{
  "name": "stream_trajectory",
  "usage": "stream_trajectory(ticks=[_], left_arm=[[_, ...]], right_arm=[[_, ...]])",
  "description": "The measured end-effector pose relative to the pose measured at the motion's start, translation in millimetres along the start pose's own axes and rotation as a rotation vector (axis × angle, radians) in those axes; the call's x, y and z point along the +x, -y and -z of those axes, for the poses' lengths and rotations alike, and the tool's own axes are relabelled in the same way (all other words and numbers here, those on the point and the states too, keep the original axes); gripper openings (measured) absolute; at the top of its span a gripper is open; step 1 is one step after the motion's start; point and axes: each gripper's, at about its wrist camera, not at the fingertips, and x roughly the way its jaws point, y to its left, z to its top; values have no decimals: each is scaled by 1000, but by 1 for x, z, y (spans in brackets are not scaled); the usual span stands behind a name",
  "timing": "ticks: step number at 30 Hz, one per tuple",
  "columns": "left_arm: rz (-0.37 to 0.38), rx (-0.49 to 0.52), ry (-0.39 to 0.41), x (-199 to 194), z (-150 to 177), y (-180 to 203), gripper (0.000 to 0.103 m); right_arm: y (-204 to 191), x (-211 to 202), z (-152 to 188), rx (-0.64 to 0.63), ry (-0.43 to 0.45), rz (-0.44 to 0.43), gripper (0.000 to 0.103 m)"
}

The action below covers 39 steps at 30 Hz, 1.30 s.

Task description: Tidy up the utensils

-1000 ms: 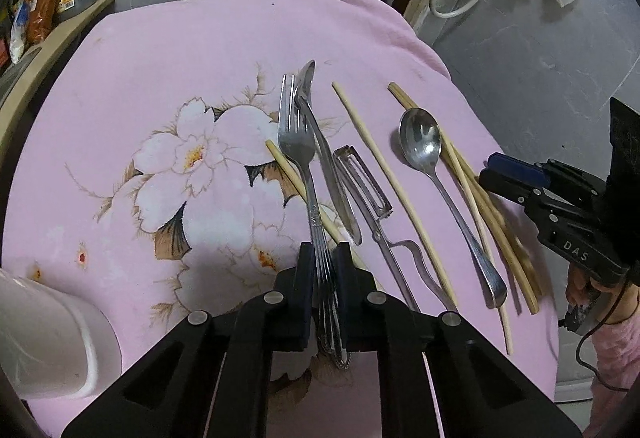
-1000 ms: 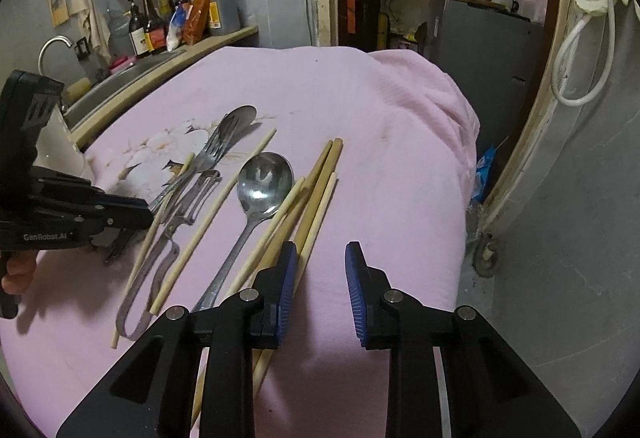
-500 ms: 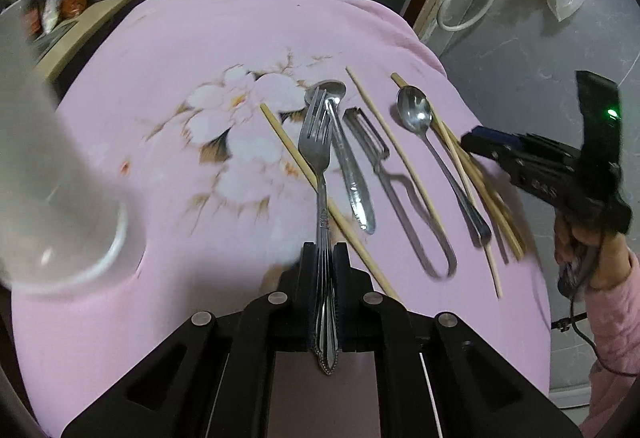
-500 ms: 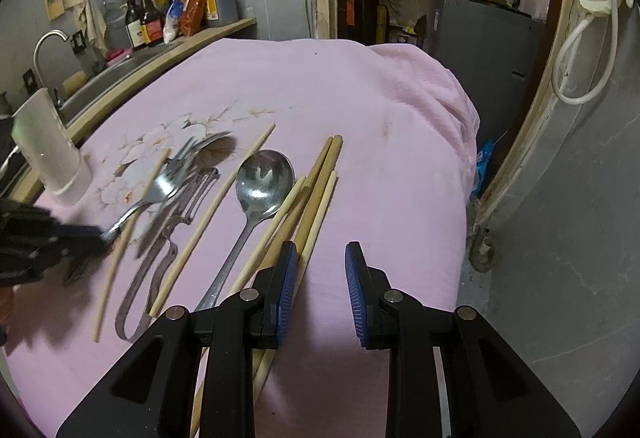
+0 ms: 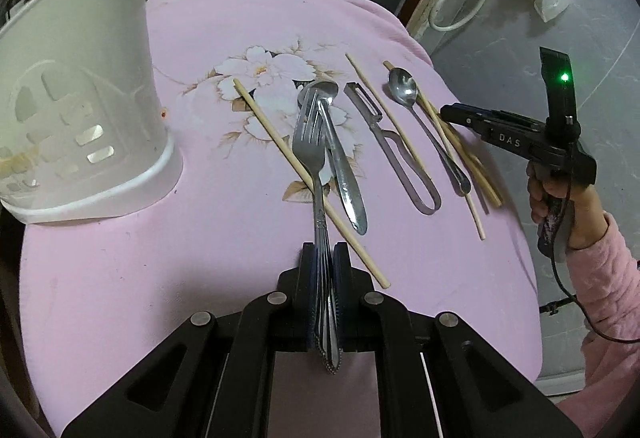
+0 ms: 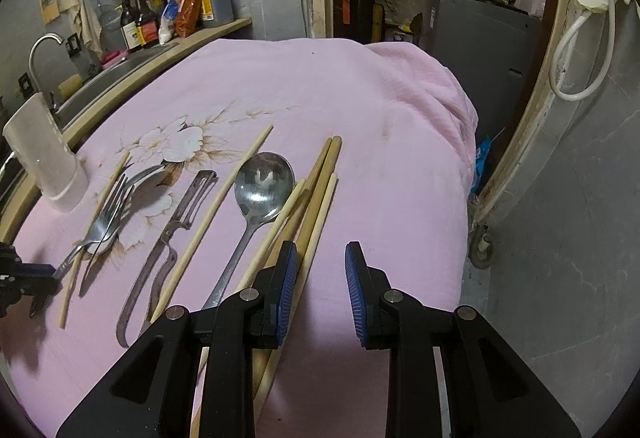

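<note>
Fork (image 5: 316, 174) clamped in left tool (image 5: 325, 270), angled steeply downward, handle-end gripped

- My left gripper (image 5: 325, 266) angles downward, its jaws clamped on a fork (image 5: 310, 154) handle.
- My right gripper (image 6: 322, 278) angles downward too, jaws parted with nothing between them, held by my hand (image 5: 550, 194) in a pink sleeve (image 5: 604, 286).

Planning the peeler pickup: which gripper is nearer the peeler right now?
Left, narrowly. The left gripper, shut on the fork, sits by the peeler loop's end, one spoon over. The right gripper hangs open beyond the big spoon and chopsticks.
</note>
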Motion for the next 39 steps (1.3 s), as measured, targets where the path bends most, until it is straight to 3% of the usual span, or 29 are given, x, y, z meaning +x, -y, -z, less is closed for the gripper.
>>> stream_trajectory(ticks=[6,10,12,19,21,22,26,34,39], left_arm=[[33,-23,16,-1,-10,-5,21],[-53,-39,87,2,-20,-8,24],[-112,-58,90,9,-27,-12,24],[-128,-101,95,25,-41,-16,23],[-147,-99,93,32,-48,-15,15],[-147,-103,86,35,-51,-16,10],[-135,-109,79,41,-60,-18,7],[-109,-75,84,40,-58,-15,6],[-96,-95,76,38,-59,-16,6]], right_arm=[[0,0,0,0,-2,0,24],[1,1,-1,1,-4,-2,26],[1,2,-1,-2,-3,-2,26],[4,4,-1,-1,0,-13,27],[7,6,-4,13,-9,-25,28],[8,7,-6,18,-14,-29,28],[13,14,-14,38,-41,-57,28],[4,22,-14,-12,-64,-19,28],[15,16,-10,31,-59,-38,23]])
